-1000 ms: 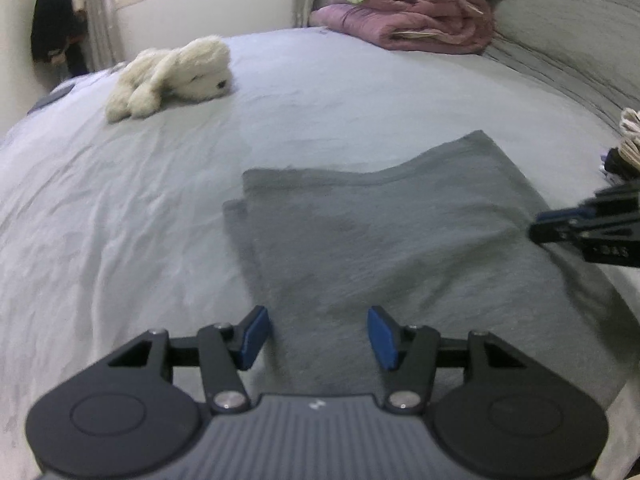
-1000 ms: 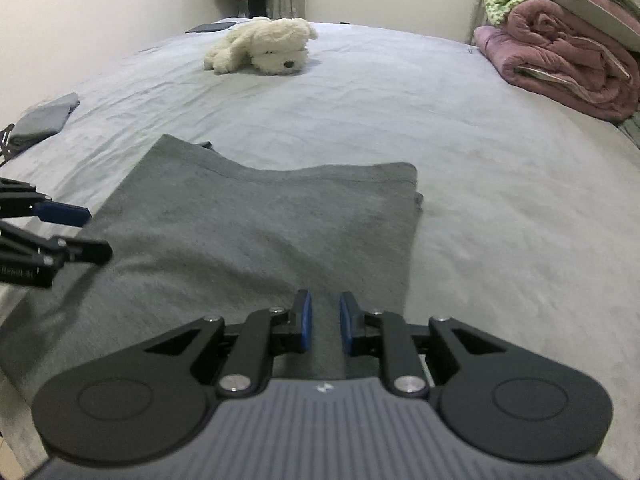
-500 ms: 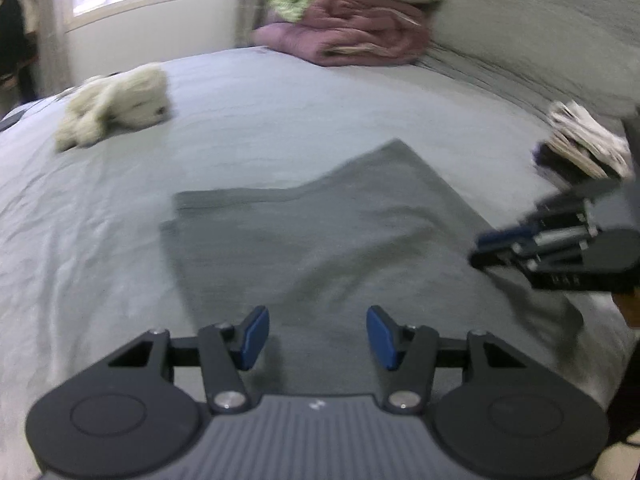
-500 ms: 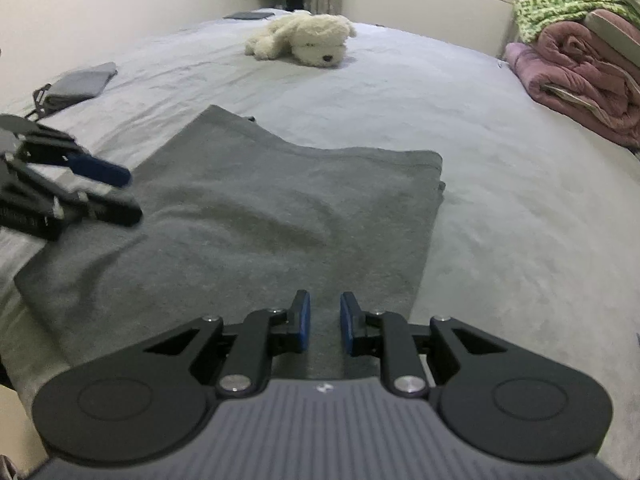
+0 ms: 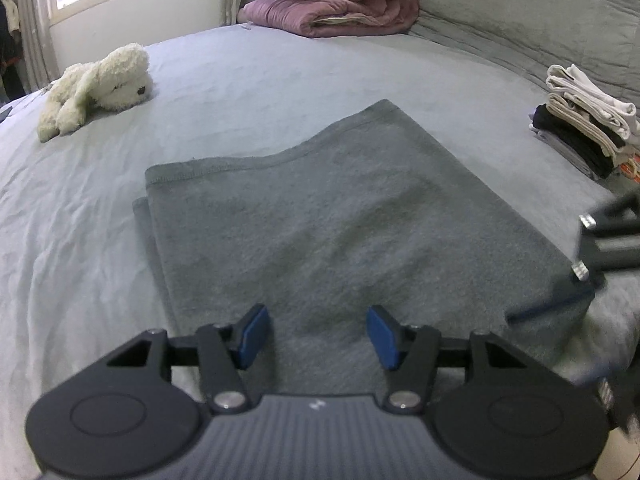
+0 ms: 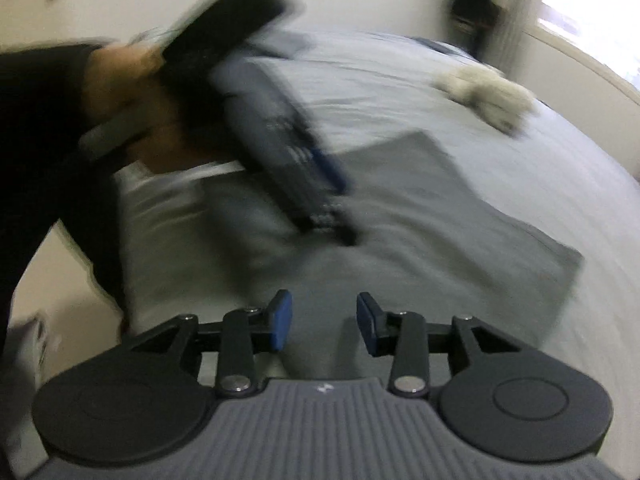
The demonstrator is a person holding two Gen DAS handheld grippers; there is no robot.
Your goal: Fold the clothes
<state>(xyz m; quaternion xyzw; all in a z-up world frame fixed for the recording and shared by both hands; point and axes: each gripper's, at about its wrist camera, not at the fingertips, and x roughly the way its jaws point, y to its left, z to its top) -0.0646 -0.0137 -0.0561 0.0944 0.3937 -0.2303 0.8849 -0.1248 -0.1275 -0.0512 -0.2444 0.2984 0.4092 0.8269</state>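
A dark grey garment [image 5: 340, 236] lies folded flat on the grey bed, with a second layer peeking out along its left edge. My left gripper [image 5: 316, 336] hovers open over its near edge, nothing between the blue pads. My right gripper [image 6: 324, 328] hangs over the garment's [image 6: 452, 216] near corner, rolled to one side; its jaws are opening with nothing between them. In the left wrist view the right gripper [image 5: 560, 300] shows blurred at the garment's right corner. The right wrist view is motion-blurred and shows the left gripper [image 6: 340, 216] with the hand [image 6: 120, 92] that holds it.
A white plush toy [image 5: 96, 88] lies at the far left of the bed. Pink and green blankets [image 5: 336, 4] are piled by the window. A stack of folded clothes [image 5: 584, 120] sits at the right edge. A person's dark sleeve [image 6: 40, 140] fills the right wrist view's left side.
The right gripper has swung and rolled toward the garment's near right corner, and its jaws have spread from almost shut. The left gripper's view has shifted slightly; its jaws stay open.
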